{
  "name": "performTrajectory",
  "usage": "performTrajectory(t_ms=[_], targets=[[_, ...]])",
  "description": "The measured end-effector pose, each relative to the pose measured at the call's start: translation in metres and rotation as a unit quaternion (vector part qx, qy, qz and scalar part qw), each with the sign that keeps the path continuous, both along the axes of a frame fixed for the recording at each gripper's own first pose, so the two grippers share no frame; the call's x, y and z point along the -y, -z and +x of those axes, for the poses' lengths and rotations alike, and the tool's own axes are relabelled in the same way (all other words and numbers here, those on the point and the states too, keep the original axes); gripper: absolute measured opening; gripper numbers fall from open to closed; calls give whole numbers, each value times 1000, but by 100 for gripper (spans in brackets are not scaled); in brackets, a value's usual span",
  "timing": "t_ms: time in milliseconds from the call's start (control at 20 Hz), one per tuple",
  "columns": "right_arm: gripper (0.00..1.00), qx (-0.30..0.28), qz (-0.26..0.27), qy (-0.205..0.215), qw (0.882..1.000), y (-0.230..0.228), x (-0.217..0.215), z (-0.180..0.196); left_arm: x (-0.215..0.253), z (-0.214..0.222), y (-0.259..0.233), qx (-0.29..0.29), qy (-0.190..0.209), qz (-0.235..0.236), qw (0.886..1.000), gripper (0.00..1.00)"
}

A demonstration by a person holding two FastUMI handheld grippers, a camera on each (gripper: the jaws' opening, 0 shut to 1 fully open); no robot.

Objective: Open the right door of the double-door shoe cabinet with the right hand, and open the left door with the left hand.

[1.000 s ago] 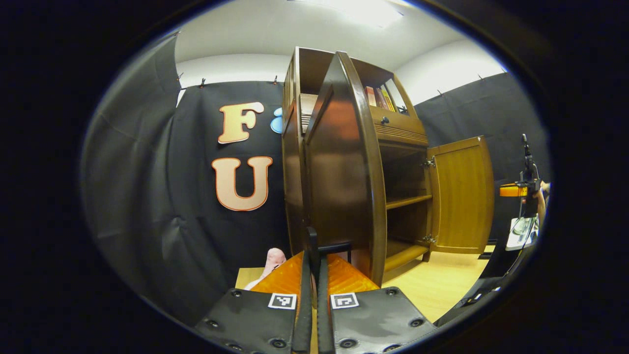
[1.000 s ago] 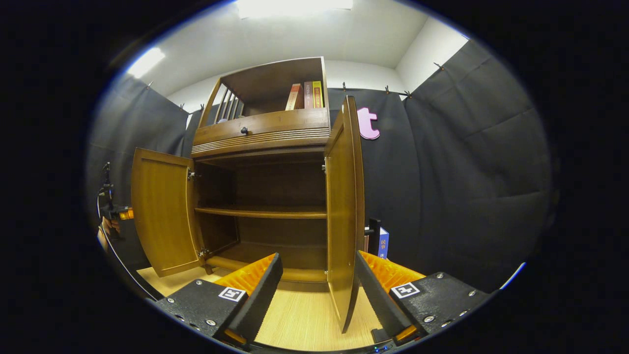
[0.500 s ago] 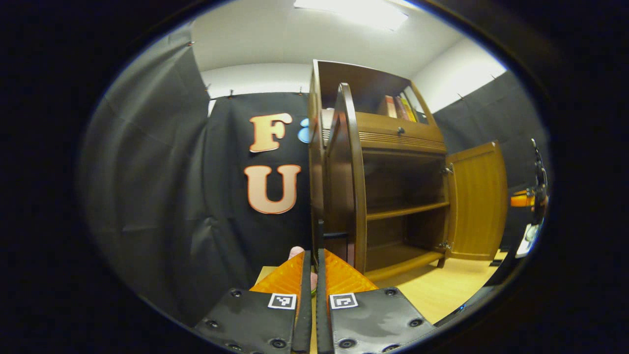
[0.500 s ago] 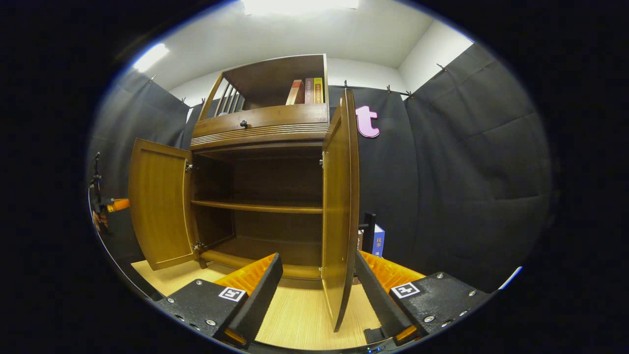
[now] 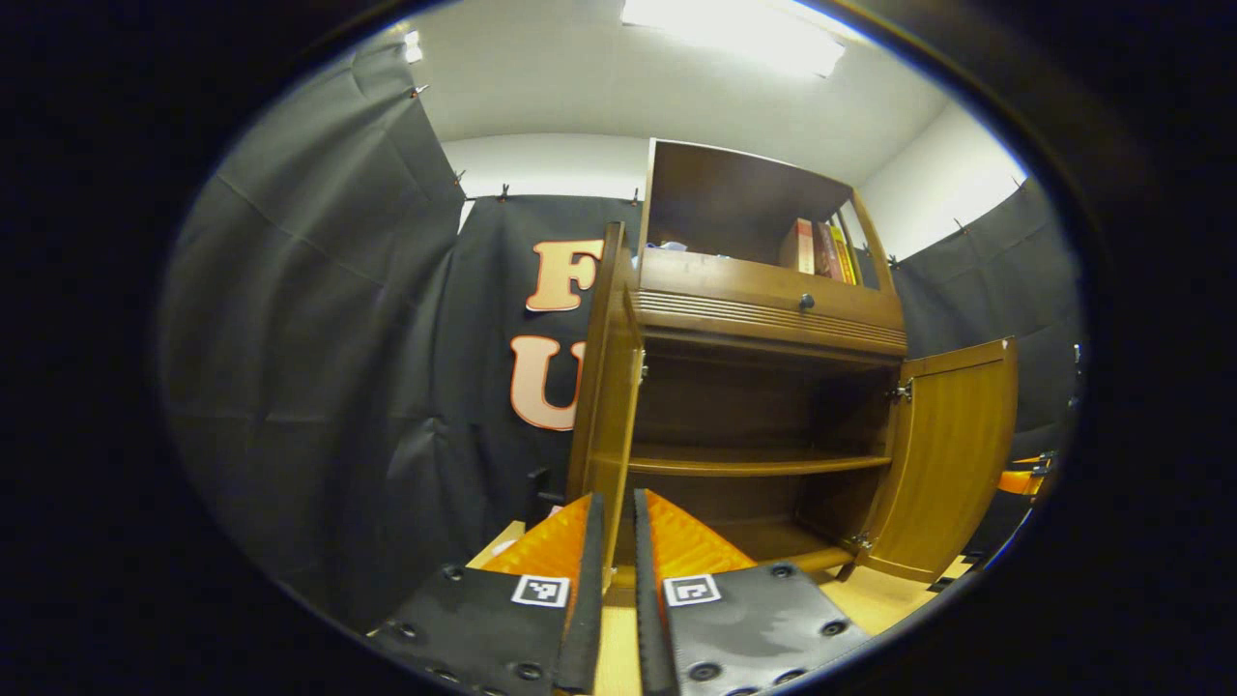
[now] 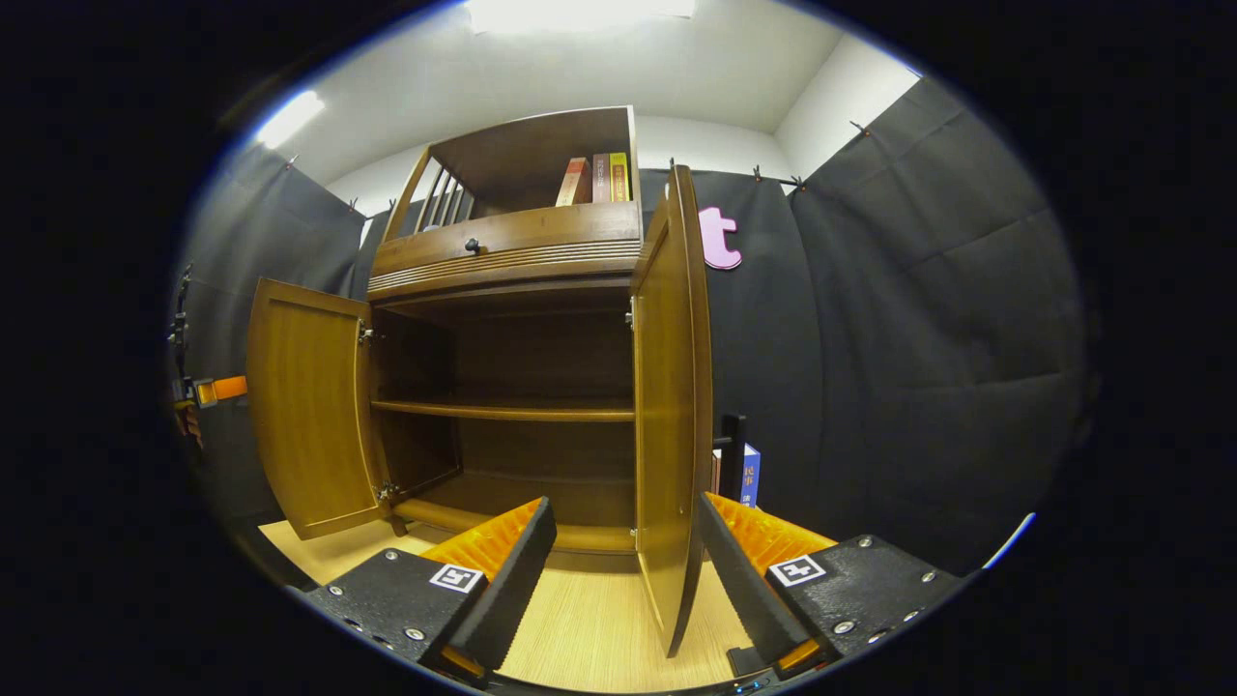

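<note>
The left gripper (image 5: 618, 541) has its fingers nearly pressed together, a thin gap between them, on the lower edge of the left door (image 5: 607, 377); whether they pinch it, I cannot tell. The right gripper (image 6: 626, 570) is spread wide, and the right door (image 6: 669, 406) stands upright between its fingers, not touched. Both doors stand open from the cabinet (image 6: 512, 290). Its lower shelves are empty; books (image 6: 591, 179) stand in the top compartment.
</note>
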State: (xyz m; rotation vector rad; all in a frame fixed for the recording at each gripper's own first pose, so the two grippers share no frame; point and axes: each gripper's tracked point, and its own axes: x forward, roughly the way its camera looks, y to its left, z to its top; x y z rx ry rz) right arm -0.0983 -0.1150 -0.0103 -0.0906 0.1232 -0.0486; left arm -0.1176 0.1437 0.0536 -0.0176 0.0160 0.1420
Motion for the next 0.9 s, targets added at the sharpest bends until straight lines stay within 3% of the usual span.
performTrajectory(t_ms=[50,200,350,700,800,900], targets=[[92,1,3,-1,1000,-3,0,0,-1,1,4,-1,-4,-3,1000,29],[92,6,6,-5,1000,-7,-1,0,-6,0,14,-13,-19,-3,1000,78],[92,9,8,-10,1000,-9,-5,1,-13,0,9,-14,-32,20,999,96],[92,9,7,-19,1000,-9,-14,4,-9,-2,11,-22,-26,49,998,93],[92,9,10,-21,1000,-10,-16,4,-7,-2,11,-22,-26,53,998,100],[92,11,6,-22,1000,-13,-16,4,-8,-1,11,-23,-26,49,998,94]])
